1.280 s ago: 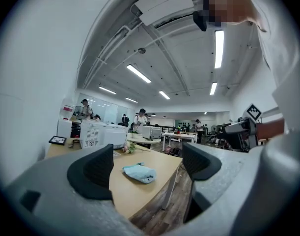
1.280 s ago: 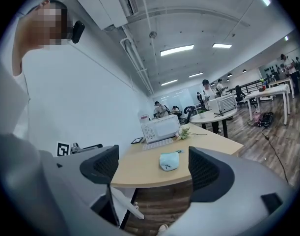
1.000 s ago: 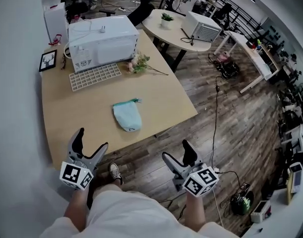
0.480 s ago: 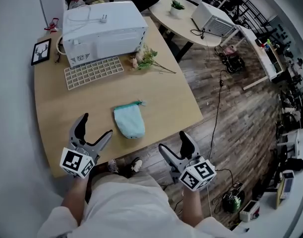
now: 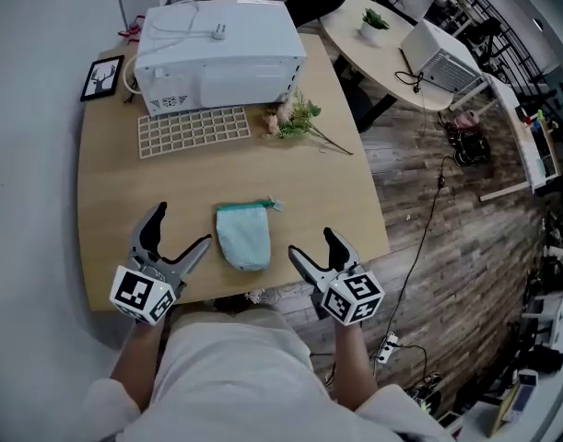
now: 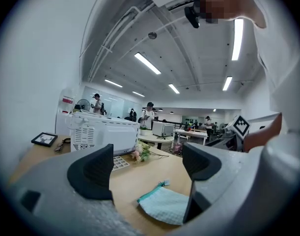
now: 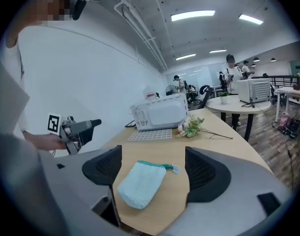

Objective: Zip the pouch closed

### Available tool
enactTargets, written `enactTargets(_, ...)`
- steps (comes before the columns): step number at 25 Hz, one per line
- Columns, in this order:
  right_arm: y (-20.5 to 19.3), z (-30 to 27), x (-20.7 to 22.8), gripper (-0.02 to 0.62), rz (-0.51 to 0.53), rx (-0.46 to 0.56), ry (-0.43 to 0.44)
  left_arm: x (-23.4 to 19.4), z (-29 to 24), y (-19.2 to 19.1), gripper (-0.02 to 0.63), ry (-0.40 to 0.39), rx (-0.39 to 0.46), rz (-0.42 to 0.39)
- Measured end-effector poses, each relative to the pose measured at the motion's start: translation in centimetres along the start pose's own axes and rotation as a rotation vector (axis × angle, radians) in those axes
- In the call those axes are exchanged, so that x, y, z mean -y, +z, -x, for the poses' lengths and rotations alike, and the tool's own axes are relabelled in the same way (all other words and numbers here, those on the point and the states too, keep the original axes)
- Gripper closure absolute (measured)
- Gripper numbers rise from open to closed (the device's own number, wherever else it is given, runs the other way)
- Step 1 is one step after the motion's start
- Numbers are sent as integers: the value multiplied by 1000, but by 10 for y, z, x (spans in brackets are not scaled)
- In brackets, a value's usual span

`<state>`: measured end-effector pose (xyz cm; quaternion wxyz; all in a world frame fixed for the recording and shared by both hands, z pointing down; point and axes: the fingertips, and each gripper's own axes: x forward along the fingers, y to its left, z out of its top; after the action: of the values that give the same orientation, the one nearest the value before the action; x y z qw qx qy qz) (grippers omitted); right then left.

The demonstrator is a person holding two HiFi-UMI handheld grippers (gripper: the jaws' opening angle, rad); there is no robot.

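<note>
Mint textured pouch (image 5: 243,236), teal zip edge, lies flat on the surface (image 5: 115,201) between left gripper (image 5: 181,226), spread and empty, and right gripper (image 5: 311,244), wide, closing on nothing.

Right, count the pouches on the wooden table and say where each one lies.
1. The light teal pouch lies flat near the wooden table's front edge, its zipper end toward the white appliance. Another could be hidden behind that appliance.

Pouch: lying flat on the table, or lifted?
Lying flat: the pouch rests broad side down on the table, with nothing gripping it.
</note>
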<state>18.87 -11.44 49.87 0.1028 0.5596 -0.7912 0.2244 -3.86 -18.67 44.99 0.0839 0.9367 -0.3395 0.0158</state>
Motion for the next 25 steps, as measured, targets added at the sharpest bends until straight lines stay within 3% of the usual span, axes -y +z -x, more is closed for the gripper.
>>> enactTargets(7, -49, -70, 41, 241, 71, -171, 77, 10, -9, -9, 172, 77, -46, 11)
enactTargets(13, -73, -118, 59, 275, 147, -260, 128, 6, 3, -17, 172, 164, -94, 12)
enactTargets(19, -94, -157, 73, 321, 338, -352, 129, 4, 9, -12, 172, 226, -109, 0)
enactTargets(25, -109, -173, 80, 348, 391, -414, 145, 4, 20, -14, 172, 274, -120, 11)
